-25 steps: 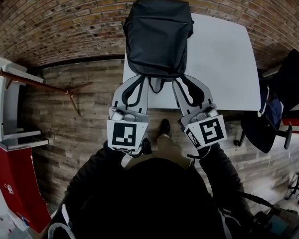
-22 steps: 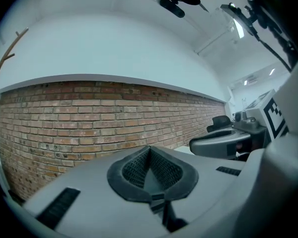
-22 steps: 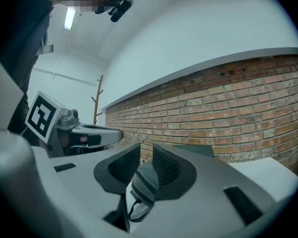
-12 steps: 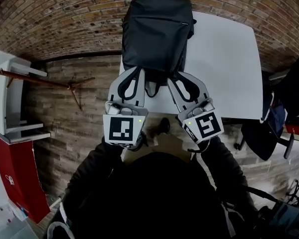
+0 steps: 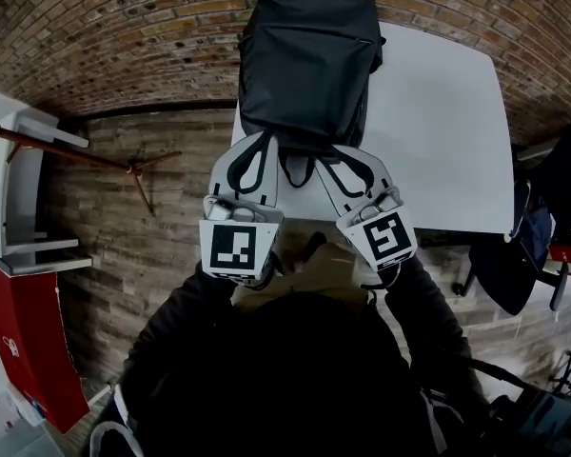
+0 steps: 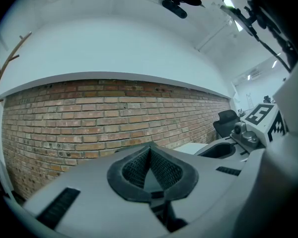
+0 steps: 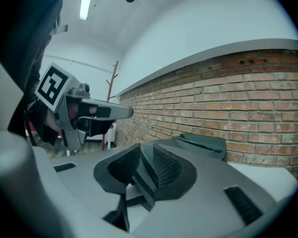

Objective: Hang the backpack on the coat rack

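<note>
The left gripper (image 6: 150,150) has its ribbed pads pressed flat together with nothing between them; its own view shows this, while the head view gives only its tips (image 5: 259,139) at the near edge of the backpack (image 5: 305,60). The right gripper (image 7: 146,155) is closed on a flat dark strap (image 7: 139,175) that runs down between its pads. Only the right gripper view shows this strap, since from above the fingers (image 5: 352,174) cover it.

Just beyond the right jaws the backpack lies flat on the white table (image 5: 438,131), with the brick wall (image 6: 89,118) behind it. The left gripper view barely catches the bag and mostly shows wall beyond its jaws. The bag looks closed, and what it holds does not show.

Well off to the left of both jaws the wooden coat rack (image 5: 138,171) stands on the floor. A dark chair (image 5: 514,246) is out to the right.
</note>
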